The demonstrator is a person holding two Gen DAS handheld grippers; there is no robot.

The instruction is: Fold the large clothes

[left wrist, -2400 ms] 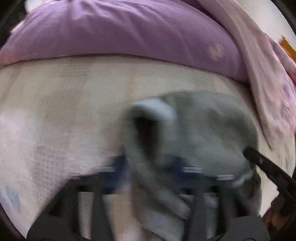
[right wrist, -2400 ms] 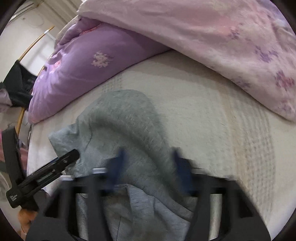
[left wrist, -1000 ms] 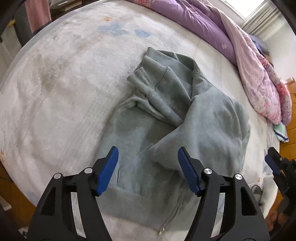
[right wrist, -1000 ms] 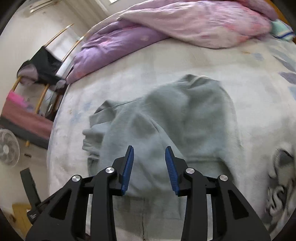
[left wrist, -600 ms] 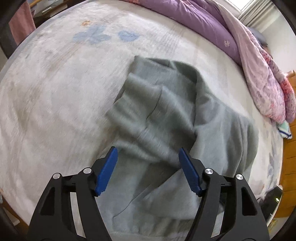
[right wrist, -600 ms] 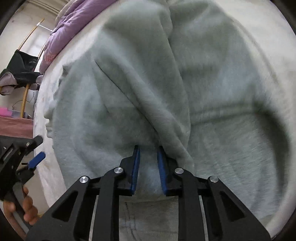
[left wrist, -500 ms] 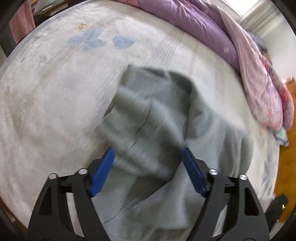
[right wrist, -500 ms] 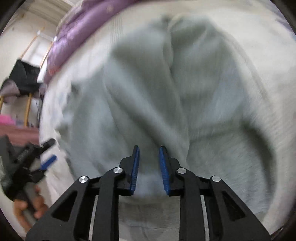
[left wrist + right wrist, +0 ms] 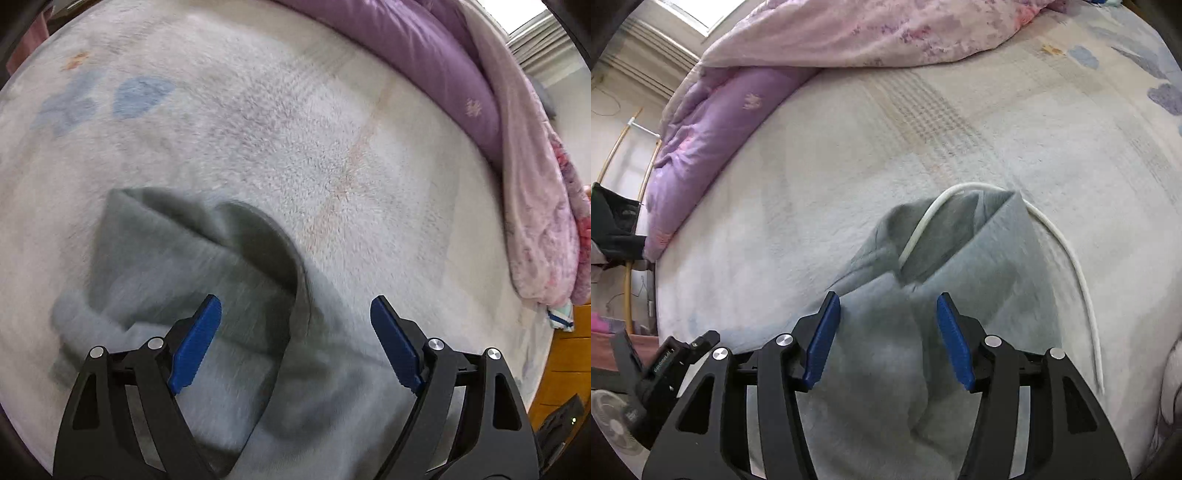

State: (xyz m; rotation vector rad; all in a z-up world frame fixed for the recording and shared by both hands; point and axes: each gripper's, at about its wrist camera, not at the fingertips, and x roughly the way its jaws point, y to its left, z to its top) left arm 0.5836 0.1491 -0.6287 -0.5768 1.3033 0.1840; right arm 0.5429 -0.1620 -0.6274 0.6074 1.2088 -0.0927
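A grey hooded sweatshirt (image 9: 192, 280) is spread on the bed, lying in the lower half of both wrist views, partly folded over itself. In the left wrist view a dark curved opening is seen at its upper edge, toward 12 o'clock from the jaws, and the cloth is blurred. In the right wrist view the hood end (image 9: 945, 229) is seen open toward 12 o'clock, with a white drawstring (image 9: 1067, 251) arching out of it and trailing down toward 4 o'clock over the bed cover.

The left gripper (image 9: 295, 332) is held over the sweatshirt with its blue jaws set wide apart and opening; grey cloth is seen beneath the gap, but the pads are not pressed on it. The right gripper (image 9: 888, 332) is held over a raised ridge of the cloth, its jaws apart and opening, the ridge lying between them without being pinched.

The sweatshirt is carried by a pale fleece bed cover (image 9: 280, 122) with faded blue prints at 10 o'clock. A purple duvet (image 9: 713, 122) and a pink flowered quilt (image 9: 871, 29) are heaped along the far edge. A floor fan (image 9: 611, 421) is seen at 8 o'clock in the right wrist view.
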